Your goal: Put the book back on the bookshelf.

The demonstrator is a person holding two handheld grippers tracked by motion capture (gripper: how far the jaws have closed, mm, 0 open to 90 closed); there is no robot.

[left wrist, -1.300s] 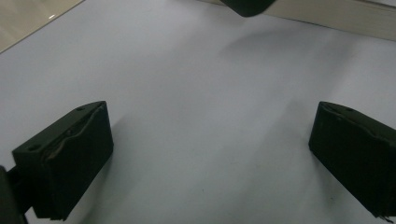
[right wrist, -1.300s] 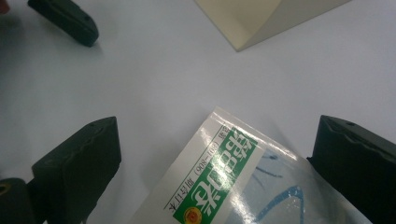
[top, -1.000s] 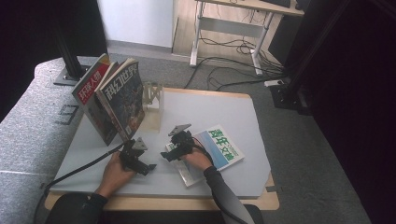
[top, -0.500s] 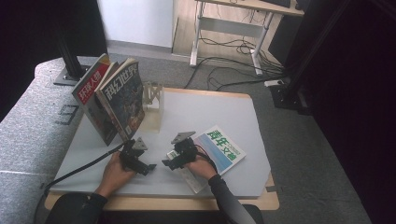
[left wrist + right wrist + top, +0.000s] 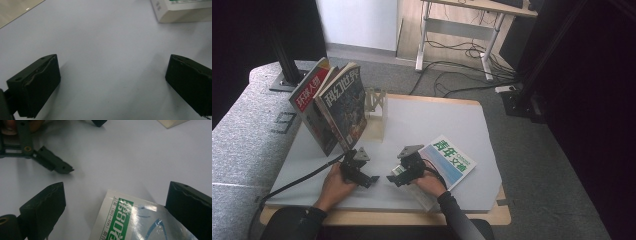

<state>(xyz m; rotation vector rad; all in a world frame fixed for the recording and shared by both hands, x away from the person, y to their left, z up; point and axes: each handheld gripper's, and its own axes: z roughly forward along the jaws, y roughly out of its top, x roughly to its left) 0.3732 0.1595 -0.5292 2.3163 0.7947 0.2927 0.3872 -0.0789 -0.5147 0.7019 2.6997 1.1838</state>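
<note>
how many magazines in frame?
3. Two stand upright at the table's far left: the red-covered magazine and the dark-covered magazine leaning on it. The blue-green magazine lies flat beside the right gripper. More may hide behind.

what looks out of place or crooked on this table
One magazine lies flat and skewed to the table edges, by the right gripper, while two other magazines stand leaning at the back left beside a small wooden rack. Nothing looks spilled or damaged.
</note>
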